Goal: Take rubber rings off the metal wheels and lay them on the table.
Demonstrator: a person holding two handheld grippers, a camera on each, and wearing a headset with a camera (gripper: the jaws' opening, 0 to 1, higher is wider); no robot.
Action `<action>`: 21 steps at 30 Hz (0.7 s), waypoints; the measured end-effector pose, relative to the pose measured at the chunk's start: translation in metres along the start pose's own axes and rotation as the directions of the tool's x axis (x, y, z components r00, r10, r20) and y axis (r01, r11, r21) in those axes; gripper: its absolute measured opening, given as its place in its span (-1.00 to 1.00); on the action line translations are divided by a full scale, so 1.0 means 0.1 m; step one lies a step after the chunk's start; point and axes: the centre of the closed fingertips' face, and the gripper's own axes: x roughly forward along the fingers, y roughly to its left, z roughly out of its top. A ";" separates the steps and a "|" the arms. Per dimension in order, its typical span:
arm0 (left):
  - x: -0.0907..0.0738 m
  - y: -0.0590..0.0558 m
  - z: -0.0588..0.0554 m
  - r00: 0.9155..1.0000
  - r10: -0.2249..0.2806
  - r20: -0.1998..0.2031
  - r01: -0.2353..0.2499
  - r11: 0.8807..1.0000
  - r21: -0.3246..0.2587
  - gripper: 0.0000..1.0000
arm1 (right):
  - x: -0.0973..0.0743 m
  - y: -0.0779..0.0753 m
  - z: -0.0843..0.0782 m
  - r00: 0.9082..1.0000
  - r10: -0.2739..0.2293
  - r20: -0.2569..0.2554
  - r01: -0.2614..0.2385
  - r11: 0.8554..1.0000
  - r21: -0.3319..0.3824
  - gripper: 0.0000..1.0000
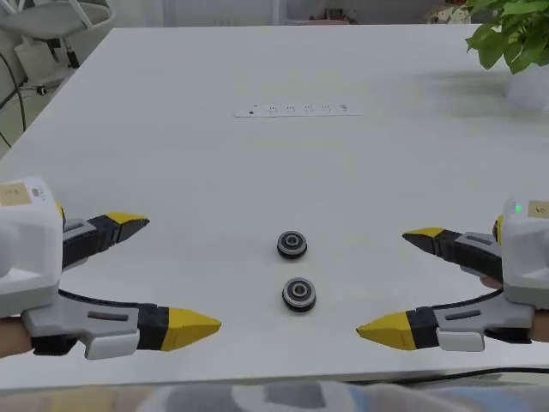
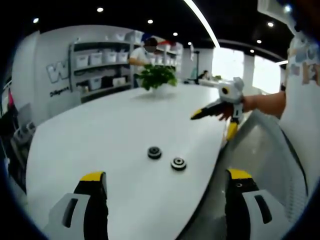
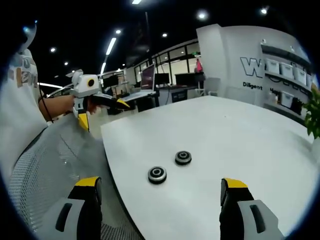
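Observation:
Two small metal wheels with black rubber rings lie flat on the white table, one farther (image 1: 292,245) and one nearer (image 1: 298,293). The left gripper view has them as the farther wheel (image 2: 154,152) and nearer wheel (image 2: 178,163); the right gripper view as the farther wheel (image 3: 183,157) and nearer wheel (image 3: 157,174). My left gripper (image 1: 182,273) hovers open well left of them, yellow tips apart and empty (image 2: 165,181). My right gripper (image 1: 390,279) hovers open well right of them, also empty (image 3: 160,186).
A white power strip (image 1: 297,109) lies flush in the table's middle, beyond the wheels. A potted green plant (image 1: 513,39) stands at the far right corner. The table's near edge (image 1: 283,376) runs just below the grippers. An office chair (image 1: 60,21) stands at the far left.

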 end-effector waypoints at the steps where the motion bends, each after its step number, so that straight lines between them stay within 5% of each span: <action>1: 0.00 0.00 0.00 1.000 0.000 -0.002 0.000 1.000 0.001 1.00 | 0.00 0.00 0.00 1.000 0.000 0.000 0.000 1.000 0.000 0.98; 21: 0.00 0.02 -0.02 1.000 -0.003 -0.006 0.003 1.000 0.003 0.99 | 0.03 -0.01 -0.06 0.999 0.001 -0.036 -0.002 0.999 -0.033 0.98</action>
